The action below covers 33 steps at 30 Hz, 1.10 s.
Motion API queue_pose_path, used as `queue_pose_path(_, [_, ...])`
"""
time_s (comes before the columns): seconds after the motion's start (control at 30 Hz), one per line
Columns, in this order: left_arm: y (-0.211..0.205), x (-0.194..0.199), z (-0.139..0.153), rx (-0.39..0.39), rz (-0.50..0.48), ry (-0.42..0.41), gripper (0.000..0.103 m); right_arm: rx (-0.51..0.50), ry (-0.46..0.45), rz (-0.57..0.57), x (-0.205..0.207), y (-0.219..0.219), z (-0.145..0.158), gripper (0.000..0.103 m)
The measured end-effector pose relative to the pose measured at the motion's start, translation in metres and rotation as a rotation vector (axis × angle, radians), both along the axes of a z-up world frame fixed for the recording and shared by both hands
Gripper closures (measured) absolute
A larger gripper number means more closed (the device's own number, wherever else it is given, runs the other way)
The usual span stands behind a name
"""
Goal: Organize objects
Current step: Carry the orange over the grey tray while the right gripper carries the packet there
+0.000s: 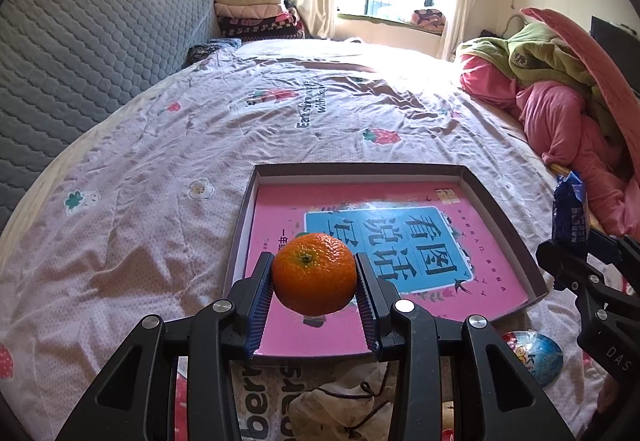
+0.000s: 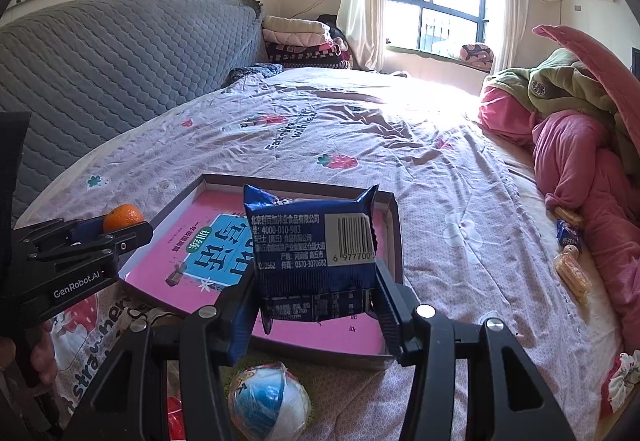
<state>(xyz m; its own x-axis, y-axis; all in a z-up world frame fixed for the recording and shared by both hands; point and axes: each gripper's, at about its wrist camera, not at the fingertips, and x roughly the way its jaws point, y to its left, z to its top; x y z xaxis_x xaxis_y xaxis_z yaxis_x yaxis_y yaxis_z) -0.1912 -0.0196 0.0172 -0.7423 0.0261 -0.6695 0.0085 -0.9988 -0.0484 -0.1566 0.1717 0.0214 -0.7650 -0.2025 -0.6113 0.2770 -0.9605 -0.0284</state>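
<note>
My left gripper [image 1: 315,275] is shut on an orange tangerine [image 1: 314,273] and holds it above the near edge of a shallow dark box [image 1: 496,201] that has a pink book [image 1: 352,325] lying in it. My right gripper [image 2: 316,289] is shut on a blue snack packet [image 2: 312,261] with a barcode, held upright over the box's [image 2: 394,241] near right part. The left gripper with the tangerine [image 2: 123,217] shows at the left of the right wrist view. The packet [image 1: 568,213] and right gripper show at the right edge of the left wrist view.
The box lies on a bed with a pale strawberry-print sheet [image 1: 160,181]. A blue and white wrapped ball [image 2: 269,399] lies in front of the box. Small snack packs [image 2: 570,261] lie by a pink and green heap of bedding [image 2: 572,145] on the right. A grey quilted headboard [image 1: 80,49] stands left.
</note>
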Motion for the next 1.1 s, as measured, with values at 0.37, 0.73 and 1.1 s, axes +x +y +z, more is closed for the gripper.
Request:
queue_pose_path(0.37, [-0.004,-0.028,-0.007,-0.019,0.008,-0.016,0.063,0.025,-0.004,0.001,-0.027,-0.005,-0.003,0.05])
queue_pose_path(0.73, [-0.011,-0.052,-0.042,0.015,0.01,-0.106,0.063,0.034,-0.108,-0.013,-0.051,0.006,-0.041,0.05])
queue_pose_path(1.1, [-0.01,-0.057,-0.058,0.015,-0.005,-0.141,0.063,0.049,-0.155,-0.017,-0.057,0.007,-0.06,0.05])
